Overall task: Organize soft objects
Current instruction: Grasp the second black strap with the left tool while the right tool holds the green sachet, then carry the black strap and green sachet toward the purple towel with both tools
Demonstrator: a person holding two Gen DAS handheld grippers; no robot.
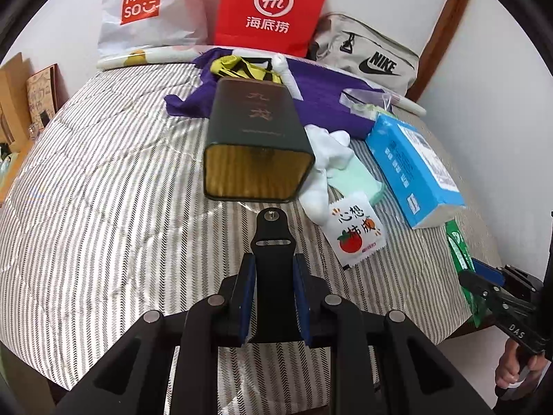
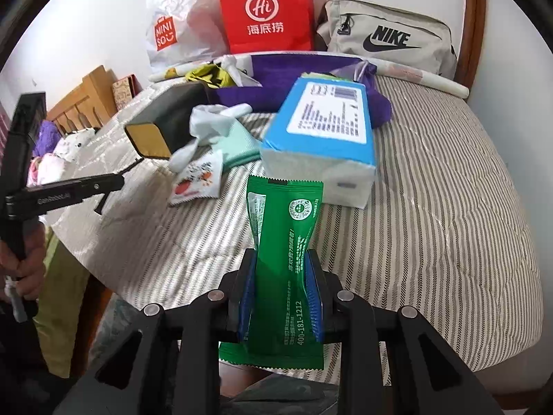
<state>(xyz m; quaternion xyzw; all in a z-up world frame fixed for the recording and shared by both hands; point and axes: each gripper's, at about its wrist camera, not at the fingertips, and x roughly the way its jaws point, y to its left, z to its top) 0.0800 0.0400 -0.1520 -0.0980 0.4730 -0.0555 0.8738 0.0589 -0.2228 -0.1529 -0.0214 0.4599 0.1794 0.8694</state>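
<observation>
My left gripper (image 1: 273,269) is shut on a black watch strap (image 1: 272,238), held over the striped bed (image 1: 121,190) just before a dark green box (image 1: 257,138) lying on its side. My right gripper (image 2: 281,266) is shut on a green snack packet (image 2: 285,242), squeezed at its middle and held above the bed's near edge. It also shows in the left wrist view (image 1: 459,252) at the far right. A white sock (image 1: 328,159), a mint cloth (image 1: 359,180), a persimmon-print sachet (image 1: 356,233) and a blue tissue pack (image 1: 411,159) lie between the two grippers.
A purple cloth (image 1: 321,100) and yellow-black fabric (image 1: 238,65) lie behind the box. A white Miniso bag (image 1: 145,10), a red Haidilao paper bag (image 1: 273,7) and a beige Nike bag (image 1: 369,55) stand against the wall. A wooden headboard (image 2: 86,100) is at left.
</observation>
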